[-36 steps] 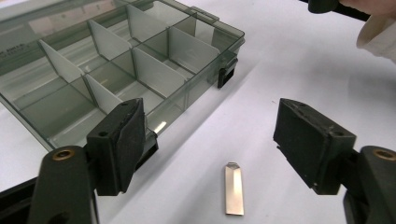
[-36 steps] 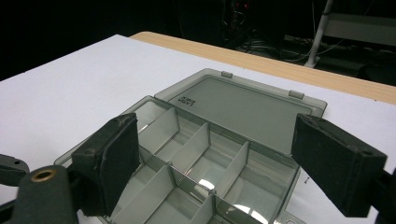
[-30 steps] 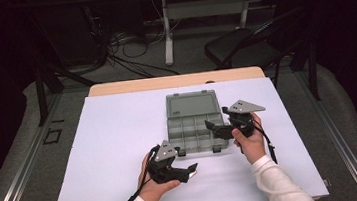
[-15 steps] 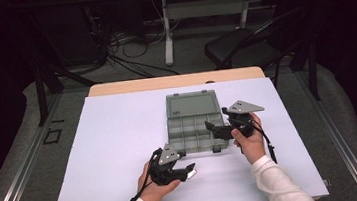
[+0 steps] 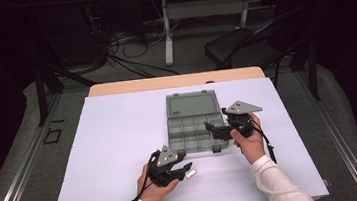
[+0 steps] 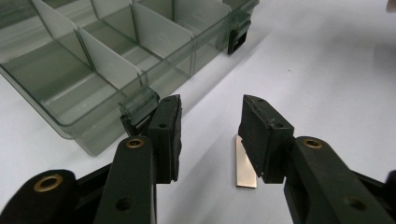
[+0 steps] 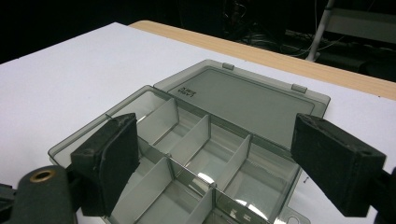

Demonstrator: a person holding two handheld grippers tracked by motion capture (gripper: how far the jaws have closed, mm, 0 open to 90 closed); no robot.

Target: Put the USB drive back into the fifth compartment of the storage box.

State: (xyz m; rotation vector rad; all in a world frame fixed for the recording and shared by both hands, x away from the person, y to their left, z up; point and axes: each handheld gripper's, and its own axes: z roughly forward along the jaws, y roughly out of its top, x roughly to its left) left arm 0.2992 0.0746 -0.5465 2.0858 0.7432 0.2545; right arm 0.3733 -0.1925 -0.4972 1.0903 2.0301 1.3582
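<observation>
Left claw (image 5: pixel 186 169) sits low over the white bench (image 5: pixel 115 137), near the front edge, just in front of the organizer box's (image 5: pixel 193 124) front-left corner. Its jaws have just been closing and now stand about half open. A small flat metal strip (image 6: pixel 245 163) lies on the bench between them, close against the right-hand jaw in the left gripper view; part of the strip is hidden under that jaw's pad. Can't tell if that pad touches it. The other pad is clear of it, so no grip. In the high view the strip (image 5: pixel 191 174) shows as a pale sliver at the claw tips.

In the left gripper view one of the box's black front latches (image 6: pixel 140 109) is right beside the other jaw, touching or nearly so; can't say which.

Right claw (image 5: pixel 215 127) hangs at the right side of the box, jaws wide, tips over the right-hand compartments. In the right gripper view the pads straddle the box's near part with nothing pressed between them.

Box is grey translucent plastic, centre of the bench, lid (image 7: pixel 247 105) folded fully open and lying flat on the far side. The compartments in view, with their dividers (image 7: pixel 187 140), look empty.
</observation>
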